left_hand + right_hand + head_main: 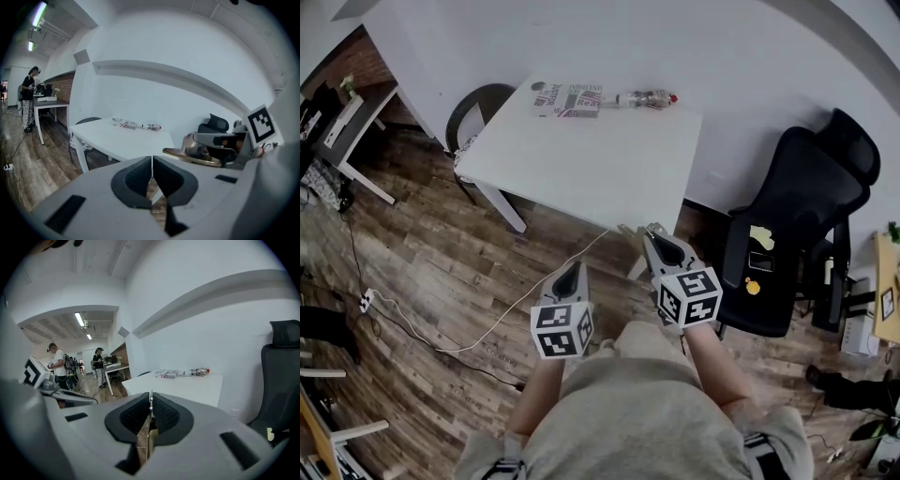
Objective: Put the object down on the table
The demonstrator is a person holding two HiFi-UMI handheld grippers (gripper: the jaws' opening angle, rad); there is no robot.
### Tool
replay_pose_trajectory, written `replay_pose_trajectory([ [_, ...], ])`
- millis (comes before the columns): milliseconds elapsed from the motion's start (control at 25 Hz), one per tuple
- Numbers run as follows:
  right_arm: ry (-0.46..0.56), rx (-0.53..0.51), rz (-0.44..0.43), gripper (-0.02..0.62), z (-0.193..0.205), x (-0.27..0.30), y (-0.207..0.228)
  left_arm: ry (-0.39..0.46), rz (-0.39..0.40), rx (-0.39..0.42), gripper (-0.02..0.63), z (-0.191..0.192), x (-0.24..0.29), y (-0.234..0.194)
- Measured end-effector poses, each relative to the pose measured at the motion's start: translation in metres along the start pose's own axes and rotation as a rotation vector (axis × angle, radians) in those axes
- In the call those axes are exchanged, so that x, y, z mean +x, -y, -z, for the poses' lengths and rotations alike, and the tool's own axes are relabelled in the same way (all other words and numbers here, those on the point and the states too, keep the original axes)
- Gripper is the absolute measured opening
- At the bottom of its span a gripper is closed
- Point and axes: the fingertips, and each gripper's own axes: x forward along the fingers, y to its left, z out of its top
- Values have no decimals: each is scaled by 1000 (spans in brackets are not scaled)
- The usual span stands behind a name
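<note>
A white table stands ahead of me. At its far edge lie a printed packet and a clear bottle with a red cap; both also show in the left gripper view as the packet and bottle, and in the right gripper view as the packet and bottle. My left gripper hangs shut over the wooden floor, short of the table. My right gripper is shut too, by the table's near right corner. Nothing I can identify sits in either gripper.
A black office chair stands close on the right. A dark chair is tucked at the table's left. A white cable runs over the floor to a power strip. Further desks and standing people are at the left.
</note>
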Motion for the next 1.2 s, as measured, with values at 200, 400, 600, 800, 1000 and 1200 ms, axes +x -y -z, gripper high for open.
replay_pose_trajectory([
  [200,-16,5,24,25,2,24,24,-22,-1,-7,11,2,19,-3],
  [400,-27,11,45,25,2,56,54,-29,-12,-10,11,-6,48,-8],
  [600,-52,-1,65,25,2,91,82,-40,-13,-6,11,-18,76,-15],
  [800,-95,-7,80,25,12,126,110,-55,-18,-15,11,-25,105,-20],
  [1000,-134,-4,95,25,26,156,130,-85,-13,-8,11,-25,126,-24],
  [1200,-156,-1,106,25,34,179,143,-105,-5,-7,11,-25,142,-25],
])
